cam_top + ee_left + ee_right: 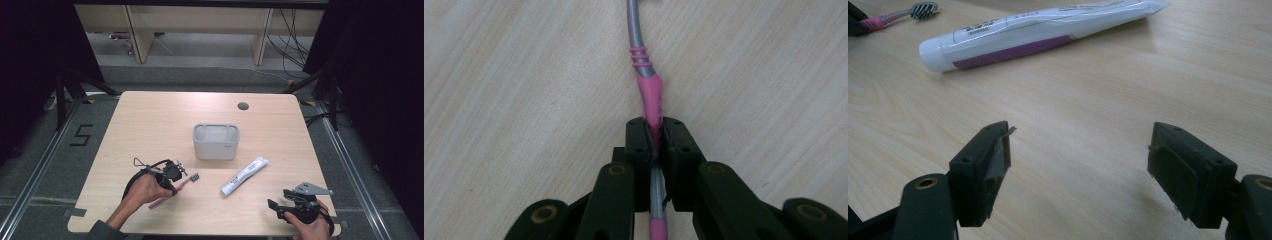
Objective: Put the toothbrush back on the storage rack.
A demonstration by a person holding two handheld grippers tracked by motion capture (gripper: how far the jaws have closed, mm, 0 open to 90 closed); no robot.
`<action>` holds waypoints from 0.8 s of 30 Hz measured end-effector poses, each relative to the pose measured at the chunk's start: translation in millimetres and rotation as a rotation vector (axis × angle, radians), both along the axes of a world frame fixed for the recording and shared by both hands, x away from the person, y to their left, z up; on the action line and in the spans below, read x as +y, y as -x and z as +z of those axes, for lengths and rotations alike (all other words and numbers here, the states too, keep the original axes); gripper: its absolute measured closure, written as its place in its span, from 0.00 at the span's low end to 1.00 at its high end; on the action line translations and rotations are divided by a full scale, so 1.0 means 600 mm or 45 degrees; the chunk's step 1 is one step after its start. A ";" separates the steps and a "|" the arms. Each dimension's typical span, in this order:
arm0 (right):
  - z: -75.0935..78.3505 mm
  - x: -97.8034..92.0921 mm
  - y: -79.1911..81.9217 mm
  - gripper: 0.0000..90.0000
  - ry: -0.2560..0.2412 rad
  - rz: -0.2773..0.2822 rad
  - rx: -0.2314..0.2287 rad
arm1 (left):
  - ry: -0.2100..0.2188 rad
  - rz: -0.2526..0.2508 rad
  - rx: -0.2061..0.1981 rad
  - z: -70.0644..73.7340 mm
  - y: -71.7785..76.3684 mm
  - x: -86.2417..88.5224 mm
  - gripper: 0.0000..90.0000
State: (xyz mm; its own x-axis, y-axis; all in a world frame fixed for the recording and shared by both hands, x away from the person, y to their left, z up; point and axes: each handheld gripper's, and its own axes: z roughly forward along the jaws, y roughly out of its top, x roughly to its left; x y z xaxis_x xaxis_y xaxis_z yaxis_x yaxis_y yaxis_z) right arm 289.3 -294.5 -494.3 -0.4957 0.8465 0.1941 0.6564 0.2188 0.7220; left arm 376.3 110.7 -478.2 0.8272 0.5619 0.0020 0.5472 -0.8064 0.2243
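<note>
In left gripper [653, 137]: toothbrush [650, 90], apparently flat.

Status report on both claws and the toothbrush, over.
Left claw shut on toothbrush, brush flat on table. Right claw open, empty, short of toothpaste tube. Path to grey holder clear.

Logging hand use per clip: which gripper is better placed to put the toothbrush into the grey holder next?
Left. The left gripper is shut on the toothbrush handle, near the grey holder. The right gripper is open, empty, at the table's near edge by the toothpaste tube.
</note>
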 end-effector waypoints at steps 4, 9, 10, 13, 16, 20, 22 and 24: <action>0.000 -0.003 -0.002 0.28 0.015 0.012 -0.021 | 0.025 -0.006 -0.030 0.011 0.002 0.003 0.92; 0.000 -0.004 -0.002 0.28 0.019 0.006 -0.023 | 0.073 0.007 -0.069 0.020 0.003 0.007 0.92; 0.000 -0.004 -0.002 0.28 0.019 0.006 -0.023 | 0.085 0.008 -0.072 0.022 0.004 0.008 0.92; 0.000 -0.004 -0.002 0.28 0.020 0.005 -0.024 | 0.134 -0.002 -0.117 0.032 0.005 0.011 0.92; -0.001 -0.003 -0.003 0.28 0.015 -0.003 -0.035 | 0.180 0.001 -0.146 0.043 0.007 0.015 0.92; -0.001 -0.005 -0.003 0.28 0.021 0.005 -0.028 | 0.221 0.015 -0.172 0.054 0.009 0.019 0.92; 0.000 -0.005 -0.002 0.28 0.031 -0.004 -0.035 | 0.272 0.018 -0.225 0.059 0.010 0.021 0.92; -0.002 -0.005 -0.003 0.28 0.007 0.004 -0.030 | 0.300 0.027 -0.252 0.070 0.009 0.025 0.92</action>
